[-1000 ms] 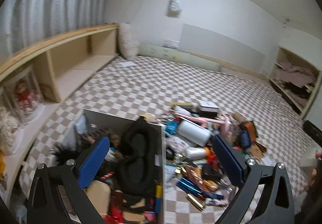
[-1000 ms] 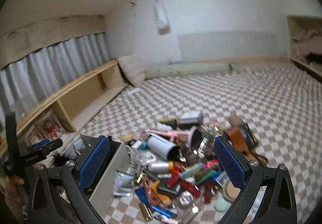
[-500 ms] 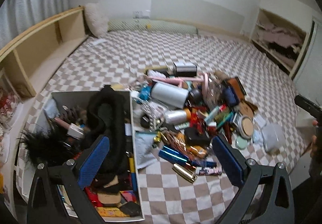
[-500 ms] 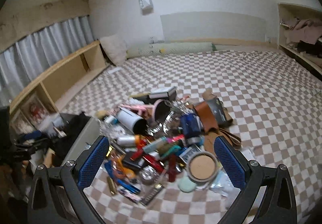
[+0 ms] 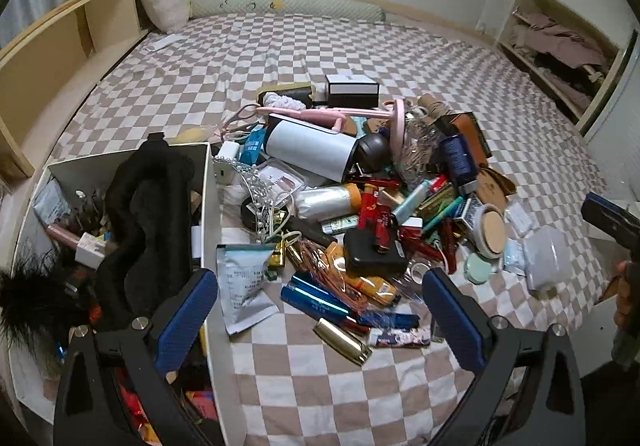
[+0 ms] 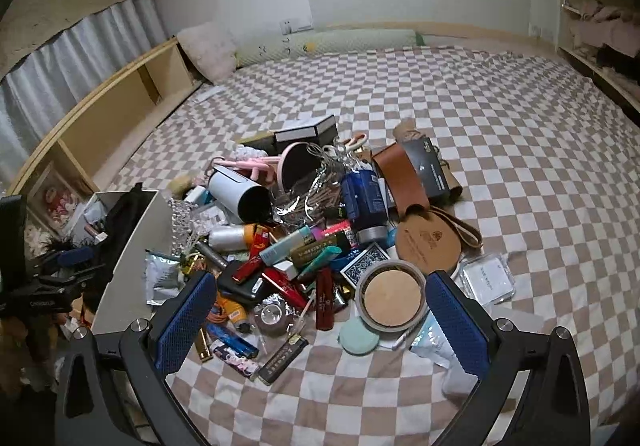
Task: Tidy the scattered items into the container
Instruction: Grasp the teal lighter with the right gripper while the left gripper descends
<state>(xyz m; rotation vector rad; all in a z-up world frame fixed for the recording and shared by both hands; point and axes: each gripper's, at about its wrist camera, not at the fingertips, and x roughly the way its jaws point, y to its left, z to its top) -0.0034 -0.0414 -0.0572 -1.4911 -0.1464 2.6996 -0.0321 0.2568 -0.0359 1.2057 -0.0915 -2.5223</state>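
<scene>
Right of the white open-topped cardboard box (image 5: 207, 205), that's where the action sits: a dense heap of scattered small items (image 5: 360, 213) sprawls across the pink-and-white checked bedspread (image 5: 320, 45), its near edge touching the box's right wall. The box already holds plenty, including a long black padded fabric piece (image 5: 144, 221) draped over its contents and a tuft of black feathers (image 5: 28, 298) at its near left corner.

Both tools hover empty. The left gripper (image 5: 320, 310) has its blue-padded jaws spread wide, straddling the box's right wall and the heap's near edge. The right gripper (image 6: 316, 314) is likewise spread wide with nothing between its pads, hanging over the heap's near side.

Now the key geometry: just ahead of the left gripper lies a gold metal lipstick tube (image 5: 342, 336), long axis running diagonally from far-left to near-right. It's the heap's nearest piece to that tool, and the box is immediately to its left, so I'd judge the left hand better placed for it. Round cork-faced tin (image 6: 390, 296) sits squarely ahead of the right gripper, farther from the box.
</scene>
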